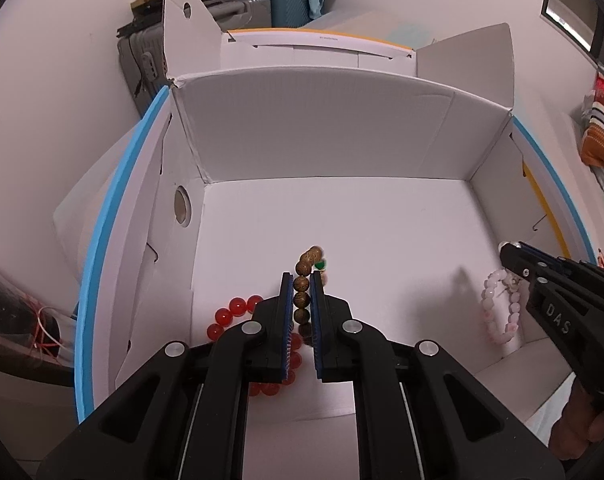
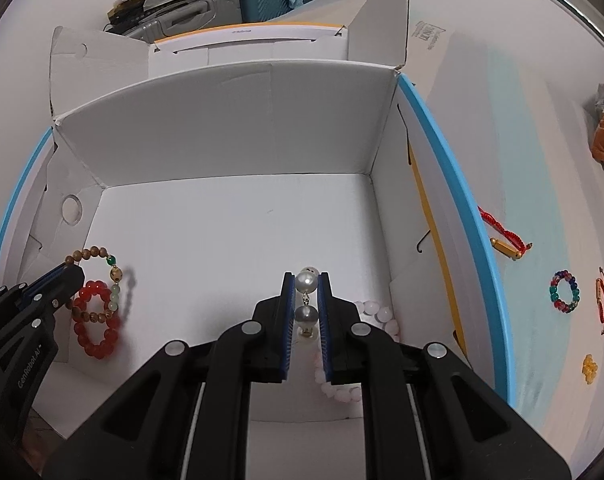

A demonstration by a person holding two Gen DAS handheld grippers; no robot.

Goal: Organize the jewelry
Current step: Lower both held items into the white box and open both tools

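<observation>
White box floor [image 2: 221,220] — left gripper [image 1: 302,300] clamped on wooden bead bracelet [image 1: 302,288] over red bracelet [image 1: 237,308] by left wall, right gripper [image 2: 306,300] pinching pearl piece [image 2: 306,282] above pink bracelet [image 2: 382,314] by right wall.

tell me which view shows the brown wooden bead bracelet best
The right wrist view: there the brown wooden bead bracelet shows as a whole loop with its green beads, lying over the red bead bracelet at the left gripper. The left wrist view shows only a line of its beads between the fingers.
</observation>
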